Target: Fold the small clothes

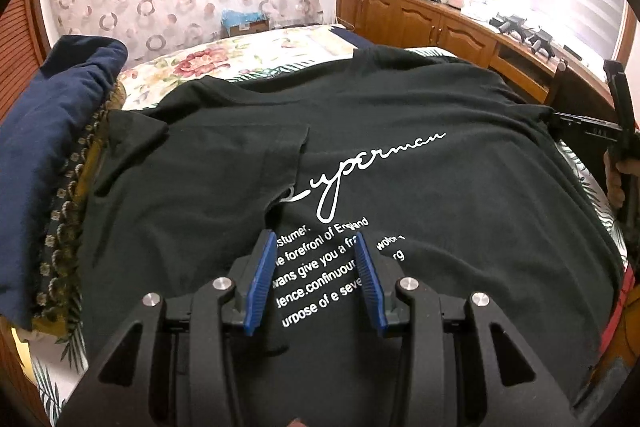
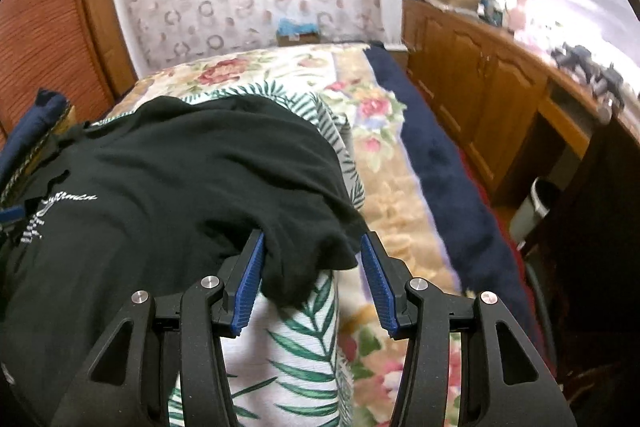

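Note:
A black T-shirt [image 1: 400,187] with white lettering lies spread flat on the bed. Its left sleeve [image 1: 224,163] is folded inward onto the chest. My left gripper [image 1: 315,235] hovers open over the printed lines, with nothing between its blue pads. My right gripper [image 2: 313,235] is at the shirt's right side, open, with the bunched right sleeve [image 2: 312,267] lying between its fingers. The cloth touches the left pad [image 2: 250,279] only; the right pad stands apart. In the left wrist view, that right gripper [image 1: 560,117] shows at the shirt's right edge, held by a hand [image 1: 616,183].
A navy garment [image 1: 60,147] is piled on patterned cloth at the left. Under the shirt lies a palm-leaf sheet [image 2: 296,347] over a floral bedspread [image 2: 384,187]. A navy blanket [image 2: 448,167] runs along the bed's right edge, beside wooden cabinets [image 2: 480,67] and a grey bin [image 2: 532,211].

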